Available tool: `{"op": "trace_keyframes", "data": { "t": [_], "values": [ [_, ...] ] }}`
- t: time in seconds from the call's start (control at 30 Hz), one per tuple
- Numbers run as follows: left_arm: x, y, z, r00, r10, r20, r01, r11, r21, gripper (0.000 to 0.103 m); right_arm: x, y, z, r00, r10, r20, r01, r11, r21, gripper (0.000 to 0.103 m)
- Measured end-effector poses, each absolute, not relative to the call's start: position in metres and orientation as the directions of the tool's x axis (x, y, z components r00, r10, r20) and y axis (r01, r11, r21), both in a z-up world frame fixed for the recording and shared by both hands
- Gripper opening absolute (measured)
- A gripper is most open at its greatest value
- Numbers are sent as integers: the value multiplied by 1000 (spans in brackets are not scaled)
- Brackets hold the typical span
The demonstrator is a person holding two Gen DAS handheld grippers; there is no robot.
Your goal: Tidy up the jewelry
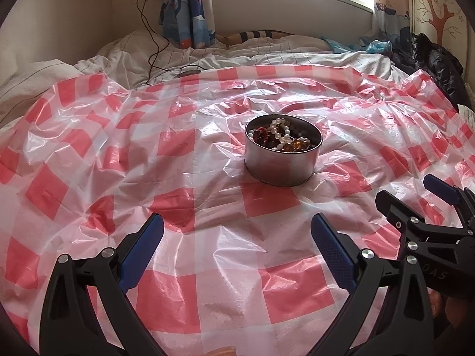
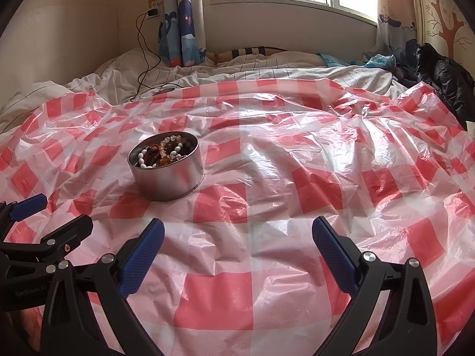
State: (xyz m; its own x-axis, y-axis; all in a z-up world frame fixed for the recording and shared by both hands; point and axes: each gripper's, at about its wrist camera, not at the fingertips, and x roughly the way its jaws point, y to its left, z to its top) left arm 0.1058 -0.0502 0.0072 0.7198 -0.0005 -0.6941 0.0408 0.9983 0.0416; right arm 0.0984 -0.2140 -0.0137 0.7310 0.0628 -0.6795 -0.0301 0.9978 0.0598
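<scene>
A round silver tin (image 1: 282,166) (image 2: 169,178) stands on the red-and-white checked plastic sheet (image 1: 207,293) (image 2: 297,178). Inside lie pearl bead strings (image 1: 280,132) (image 2: 175,149) tangled with amber and red bead pieces (image 1: 297,145). My left gripper (image 1: 237,231) is open and empty, hovering over the sheet short of the tin. My right gripper (image 2: 237,235) is open and empty too, with the tin ahead to its left. Each gripper shows at the edge of the other's view: the right gripper (image 1: 406,191), the left gripper (image 2: 59,207).
The sheet covers a bed with a rumpled white duvet (image 1: 133,56). A black charging cable (image 1: 148,29) trails from a wall socket down onto the bed. A dark jacket (image 2: 439,83) is heaped at the far right, beside blue plastic bags (image 2: 377,59). Curtains (image 1: 190,14) hang under the window.
</scene>
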Motion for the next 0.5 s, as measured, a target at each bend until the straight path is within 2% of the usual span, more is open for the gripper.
{"op": "trace_keyframes", "data": {
  "t": [0.27,0.5],
  "values": [
    [107,-49,5,710,1,-705,28,999,30,95,99,-215,-18,727,60,-684,-29,998,57,95],
    [108,-39,3,725,-38,-688,18,999,-37,95,103,-220,-23,712,52,-701,-7,998,67,95]
  ]
}}
